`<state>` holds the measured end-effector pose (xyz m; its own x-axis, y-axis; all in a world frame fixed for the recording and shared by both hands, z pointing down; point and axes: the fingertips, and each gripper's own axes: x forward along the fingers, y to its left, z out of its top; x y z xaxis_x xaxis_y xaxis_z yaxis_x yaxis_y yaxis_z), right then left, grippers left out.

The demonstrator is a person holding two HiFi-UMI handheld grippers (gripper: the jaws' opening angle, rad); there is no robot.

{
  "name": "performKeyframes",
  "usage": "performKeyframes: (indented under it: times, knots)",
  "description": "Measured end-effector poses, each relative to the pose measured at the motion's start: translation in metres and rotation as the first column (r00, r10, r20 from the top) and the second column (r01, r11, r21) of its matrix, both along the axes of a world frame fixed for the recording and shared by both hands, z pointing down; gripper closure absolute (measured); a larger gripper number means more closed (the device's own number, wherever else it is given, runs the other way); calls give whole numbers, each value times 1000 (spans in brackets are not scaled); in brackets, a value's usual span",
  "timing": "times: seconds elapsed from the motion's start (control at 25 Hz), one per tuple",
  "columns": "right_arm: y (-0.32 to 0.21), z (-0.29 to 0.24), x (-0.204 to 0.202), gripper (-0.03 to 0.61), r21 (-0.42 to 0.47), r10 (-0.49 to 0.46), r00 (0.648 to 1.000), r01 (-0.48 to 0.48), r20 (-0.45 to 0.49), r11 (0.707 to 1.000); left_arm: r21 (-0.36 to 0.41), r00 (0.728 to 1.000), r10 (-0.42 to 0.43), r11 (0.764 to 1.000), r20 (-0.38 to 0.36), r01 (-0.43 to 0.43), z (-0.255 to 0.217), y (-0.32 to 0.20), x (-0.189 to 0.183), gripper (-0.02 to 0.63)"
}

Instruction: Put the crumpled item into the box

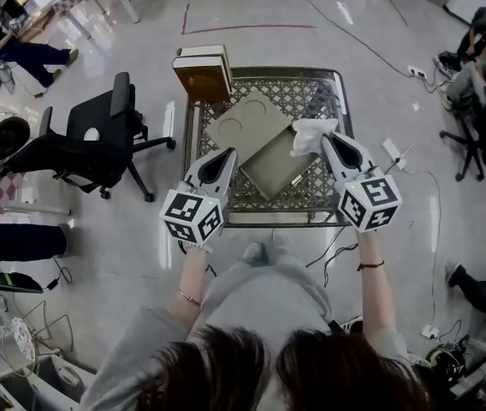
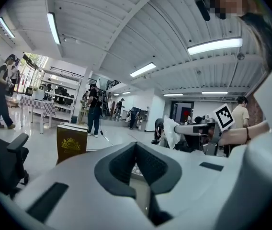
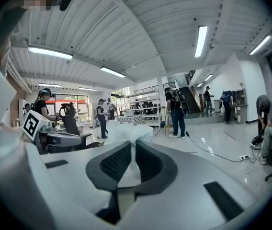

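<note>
I find no words or numbers that I can read. The brown box carries a gold crest with small print under it, too small for me to make out. The cubes on my left gripper and right gripper show only black-and-white square code patterns.
</note>
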<state>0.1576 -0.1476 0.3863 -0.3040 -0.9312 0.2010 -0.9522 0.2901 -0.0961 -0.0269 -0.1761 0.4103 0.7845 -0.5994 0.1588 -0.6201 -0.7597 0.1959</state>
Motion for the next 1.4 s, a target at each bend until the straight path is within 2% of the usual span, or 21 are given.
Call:
performKeyframes:
  times: [0.2,0.48,0.8,1.08,1.4]
  knots:
    - [-25,22,2,531,-54,-107,994,107,-3,993,-39,998,-66,997,12,67,17,-9,11,597]
    - [-51,51,2,531,-118,-222,975,220,-6,968,-89,992,-122,988,29,124,41,-17,22,597]
    - [-69,93,-13,531,-224,-291,957,285,6,932,-189,992,-120,974,46,127,78,-19,23,597]
    - [-83,147,-25,531,-347,-345,939,325,7,879,-279,994,-97,954,50,107,120,-26,30,597]
    - [-86,212,-39,531,-482,-418,908,374,16,793,-383,994,-97,918,42,106,168,-23,33,597]
